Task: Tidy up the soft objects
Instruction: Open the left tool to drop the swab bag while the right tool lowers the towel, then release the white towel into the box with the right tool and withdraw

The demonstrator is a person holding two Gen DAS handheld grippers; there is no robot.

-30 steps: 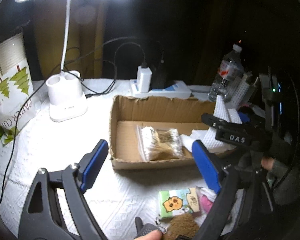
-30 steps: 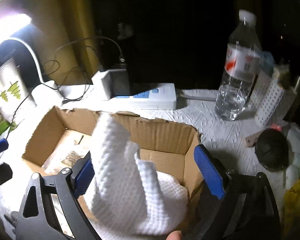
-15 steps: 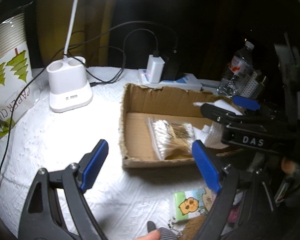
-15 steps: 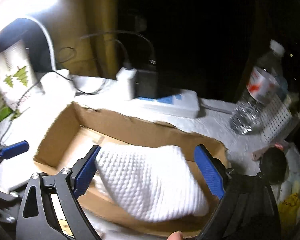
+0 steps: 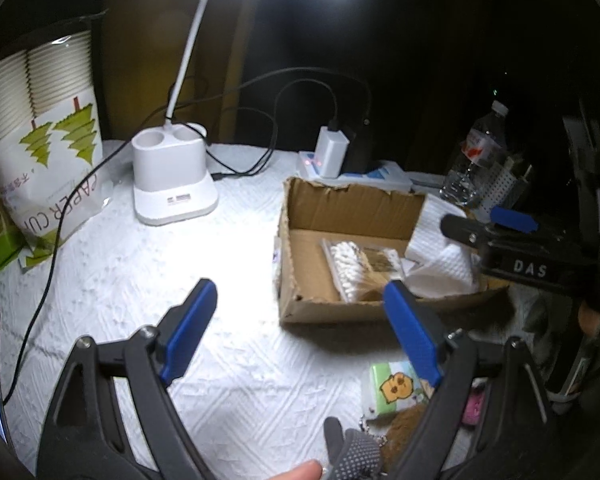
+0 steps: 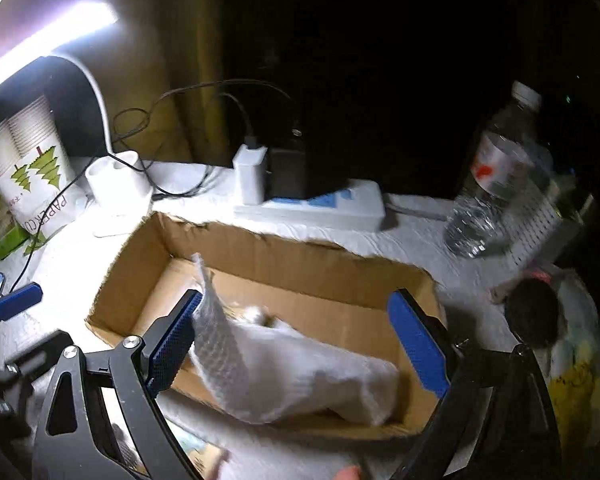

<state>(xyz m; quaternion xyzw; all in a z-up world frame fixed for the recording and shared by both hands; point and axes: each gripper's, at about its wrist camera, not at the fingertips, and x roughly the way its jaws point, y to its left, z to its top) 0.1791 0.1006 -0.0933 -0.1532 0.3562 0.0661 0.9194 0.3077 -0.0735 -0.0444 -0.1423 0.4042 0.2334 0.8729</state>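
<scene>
A brown cardboard box (image 5: 340, 200) (image 6: 308, 252) stands on the white tablecloth. Inside it lie a clear bag of cotton swabs (image 5: 360, 268) and a white waffle cloth (image 5: 440, 264) (image 6: 284, 372), which rests in the box's near right part. My right gripper (image 6: 296, 340) is open above the box, the cloth lying loose below its fingers. It shows in the left wrist view (image 5: 516, 240) at the box's right end. My left gripper (image 5: 300, 336) is open and empty over the table, in front of the box. A small tissue pack (image 5: 392, 388) with a cartoon face lies near it.
A white desk lamp (image 5: 172, 184) stands at the back left beside a bag of paper cups (image 5: 52, 168). A power strip with chargers (image 6: 312, 204) sits behind the box. A water bottle (image 6: 496, 184) and a white perforated holder (image 6: 536, 228) stand at the right. A brown fuzzy item (image 5: 404, 432) lies by the tissue pack.
The white cloth, held upright over the box a second ago, has dropped into the box. My right gripper has lifted back a little. My left gripper has drawn back and leftward.
</scene>
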